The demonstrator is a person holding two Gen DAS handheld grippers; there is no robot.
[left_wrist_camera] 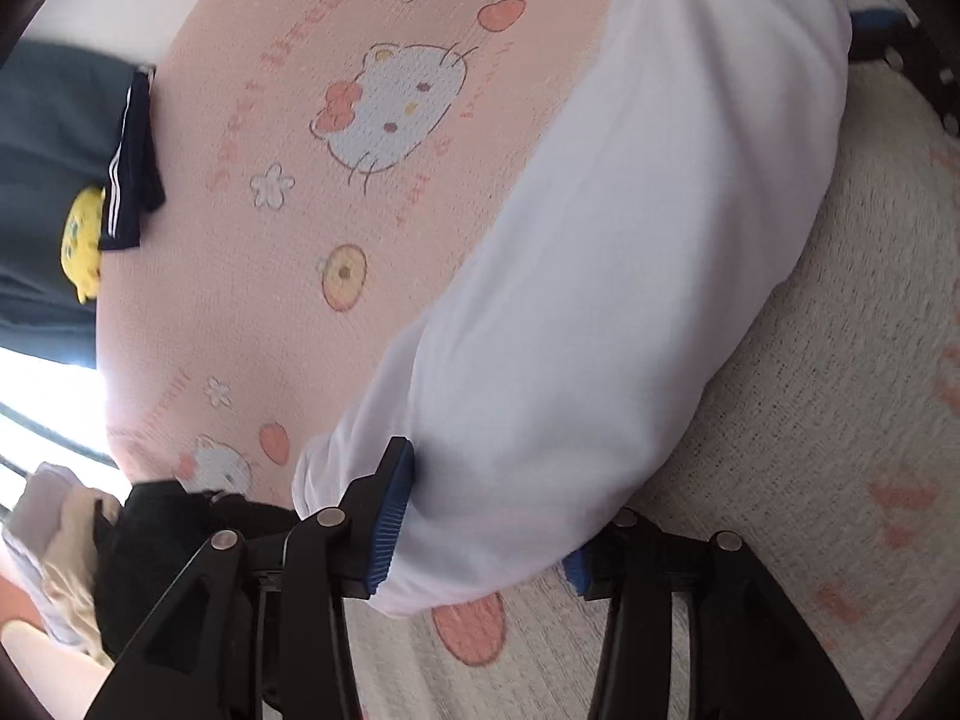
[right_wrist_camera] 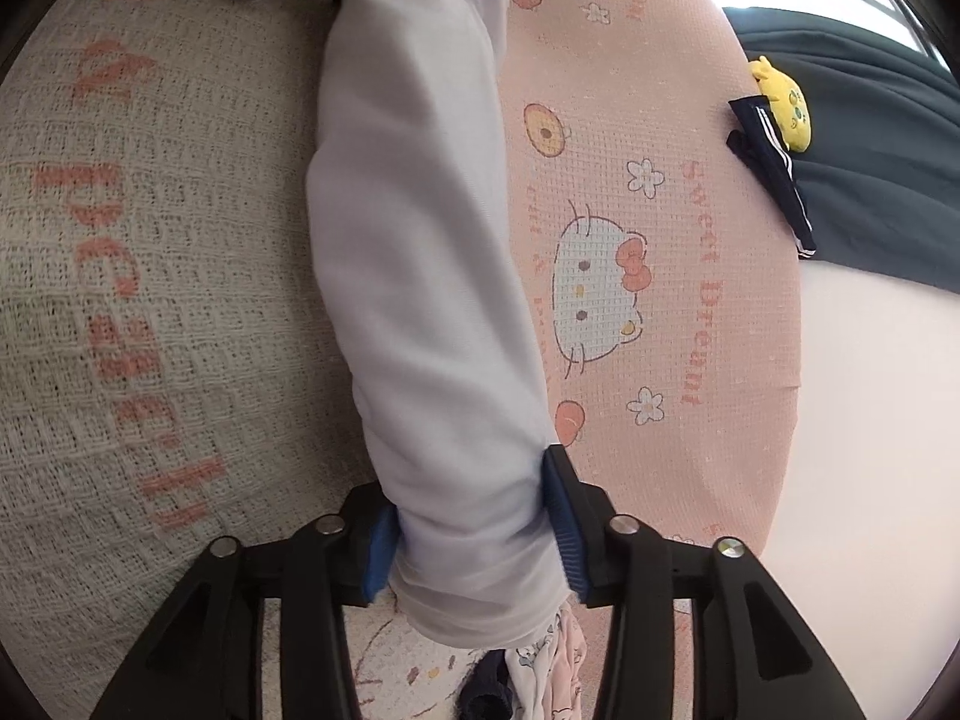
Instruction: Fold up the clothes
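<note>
White, smooth and rolled into a long bundle, the garment (left_wrist_camera: 600, 276) lies between our left gripper (left_wrist_camera: 480, 516) jaws and right gripper (right_wrist_camera: 474, 516) jaws, whose blue pads press on its ends.

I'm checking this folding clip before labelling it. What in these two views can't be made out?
- Left wrist view: the white garment is blurred, so its type is unclear; it hides one pad of the left gripper.
- Left wrist view: the pile of clothes is cut off by the frame edge.
- Right wrist view: the garment hides whether the right gripper presses it.
- Right wrist view: the patterned cloth below is cut off by the frame edge.
</note>
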